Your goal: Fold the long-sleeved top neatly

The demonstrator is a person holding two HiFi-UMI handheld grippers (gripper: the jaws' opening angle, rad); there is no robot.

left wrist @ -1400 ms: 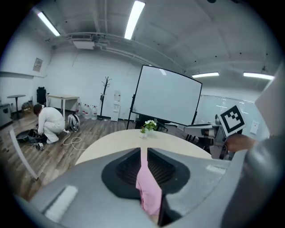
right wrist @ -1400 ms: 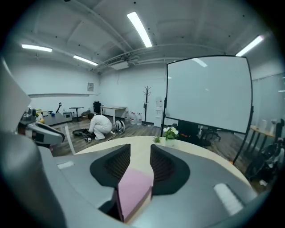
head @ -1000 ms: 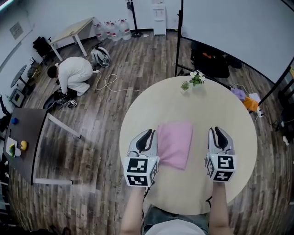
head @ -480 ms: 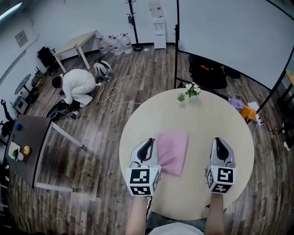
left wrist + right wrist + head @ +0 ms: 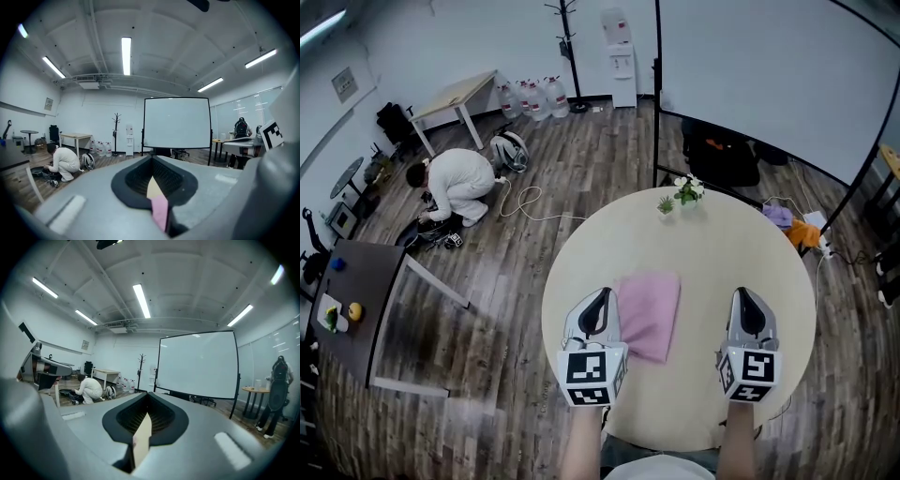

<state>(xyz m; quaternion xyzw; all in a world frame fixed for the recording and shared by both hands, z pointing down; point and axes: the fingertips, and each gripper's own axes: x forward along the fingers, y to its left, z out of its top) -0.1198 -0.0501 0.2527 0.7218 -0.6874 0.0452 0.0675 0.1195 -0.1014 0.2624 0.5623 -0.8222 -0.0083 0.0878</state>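
Observation:
The long-sleeved top [image 5: 649, 314] is pink and lies folded into a compact rectangle on the round beige table [image 5: 722, 248]. My left gripper [image 5: 598, 302] hovers just at the top's left edge, jaws shut and holding nothing. My right gripper [image 5: 747, 302] hangs over bare table well to the right of the top, also shut and empty. In the left gripper view only a thin sliver of pink cloth [image 5: 160, 211] and table shows through the slit of the left gripper [image 5: 152, 180]. In the right gripper view the right gripper [image 5: 145, 420] shows only a strip of table.
Two small potted plants [image 5: 680, 194] stand at the table's far edge. A person in white [image 5: 455, 183] crouches on the wood floor at the far left. A dark table [image 5: 356, 291] stands left, a screen stand [image 5: 656, 94] behind, bags [image 5: 795, 223] on the floor right.
The head view has shifted slightly, so everything sits a little lower in the picture. Both grippers stay shut in the same places beside the folded top, which lies unchanged.

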